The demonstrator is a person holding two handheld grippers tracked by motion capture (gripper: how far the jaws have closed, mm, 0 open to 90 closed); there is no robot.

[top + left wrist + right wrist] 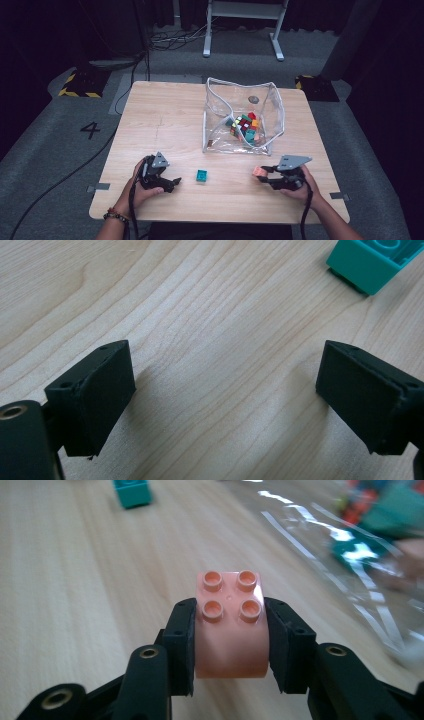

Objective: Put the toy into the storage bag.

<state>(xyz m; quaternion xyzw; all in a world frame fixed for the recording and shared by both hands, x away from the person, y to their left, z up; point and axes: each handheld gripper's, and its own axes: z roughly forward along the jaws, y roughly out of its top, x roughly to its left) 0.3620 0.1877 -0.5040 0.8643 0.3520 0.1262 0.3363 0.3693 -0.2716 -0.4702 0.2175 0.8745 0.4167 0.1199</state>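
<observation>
Behind the grippers, clear bag (272, 107) full of mixed bricks on table (165, 120); teal brick (201, 175) lying between, apart from both. Right gripper (263, 175) clamped on pink brick (230, 625), four studs up, rounded front, held above the wood. Left gripper (176, 182) wide, holding nothing.

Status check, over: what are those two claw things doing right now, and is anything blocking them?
Right gripper shut on pink brick. Left gripper open over bare table. Teal brick loose between them. Clear bag of bricks behind; nothing in the way.
</observation>
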